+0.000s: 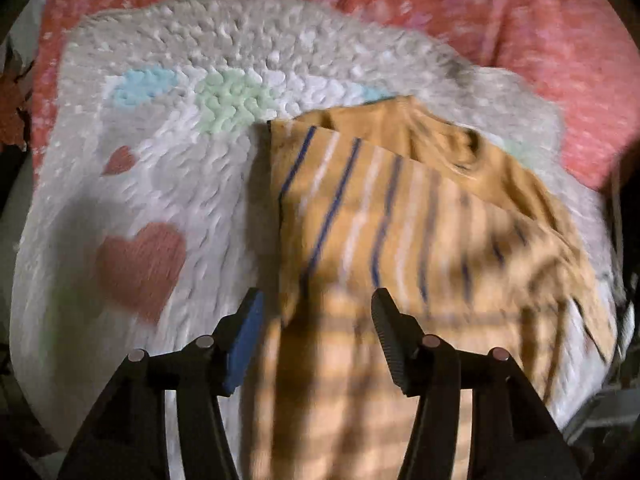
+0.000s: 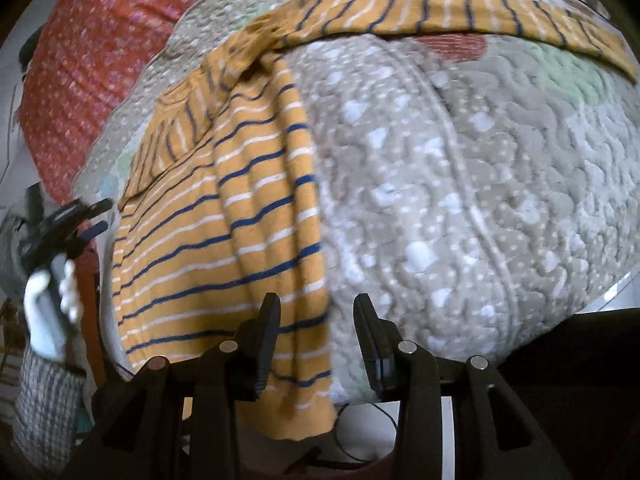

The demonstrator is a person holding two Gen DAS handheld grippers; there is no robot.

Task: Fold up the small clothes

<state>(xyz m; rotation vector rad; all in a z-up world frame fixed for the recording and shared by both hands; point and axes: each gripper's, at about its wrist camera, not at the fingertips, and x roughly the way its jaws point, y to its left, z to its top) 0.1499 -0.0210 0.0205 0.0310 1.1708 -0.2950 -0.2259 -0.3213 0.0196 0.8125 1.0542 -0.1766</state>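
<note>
Coral bedspread (image 1: 520, 32) with pale speckles forms the background, and on it lies a nubby grey mat (image 1: 168, 208) bearing pink hearts and a mint and blue patch. In the left wrist view a mustard shirt (image 1: 380, 216) with navy and white stripes rests on the mat from centre toward 4 o'clock, its plain collar end at about 1 o'clock and one layer turned over another along a slanted edge. Left gripper (image 1: 318, 344) sits at 6 o'clock with its jaws spread wide; striped cloth lies in the gap between them, but the blur does not show whether either finger touches it. In the right wrist view the shirt (image 2: 224, 240) runs from 6 o'clock up to 11 o'clock, and a sleeve (image 2: 440, 4) stretches across the mat (image 2: 460, 200) toward 2 o'clock. Right gripper (image 2: 318, 344) at 6 o'clock is also spread wide, with the shirt's lower hem draped between and below its fingers. At 9 o'clock in that view the left gripper (image 2: 86, 216) appears beside the shirt's edge, held in a white glove (image 2: 52, 304).
</note>
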